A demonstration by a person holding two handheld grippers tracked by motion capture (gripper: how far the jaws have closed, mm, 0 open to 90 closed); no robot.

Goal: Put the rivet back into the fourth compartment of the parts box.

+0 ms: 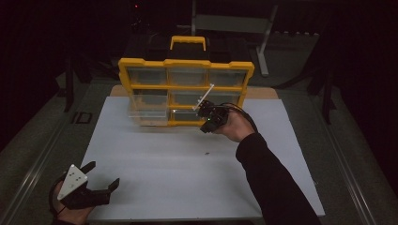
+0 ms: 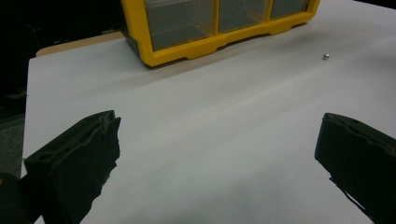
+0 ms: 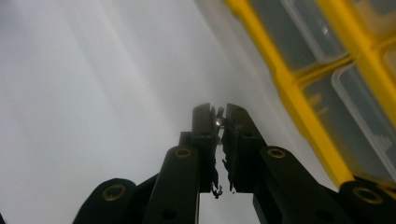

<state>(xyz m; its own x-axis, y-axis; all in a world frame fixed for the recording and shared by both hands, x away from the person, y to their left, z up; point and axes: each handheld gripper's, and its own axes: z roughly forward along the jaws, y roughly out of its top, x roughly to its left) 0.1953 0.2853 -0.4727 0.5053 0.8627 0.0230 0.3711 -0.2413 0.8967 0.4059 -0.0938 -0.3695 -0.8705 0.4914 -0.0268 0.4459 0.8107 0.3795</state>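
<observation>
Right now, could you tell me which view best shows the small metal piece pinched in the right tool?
The right gripper view: the small metal piece glints between the shut right tool tips. The high view shows that tool too small to make the piece out.

The left gripper [image 1: 104,180] is black with chunky jaws and a grey three-cornered plate [image 1: 72,181] with dark dots behind them, the right gripper [image 3: 219,122] has thin black jaws with gold screw rings [image 3: 182,152] lower down, and a black sleeve [image 1: 272,180] covers that arm.
</observation>
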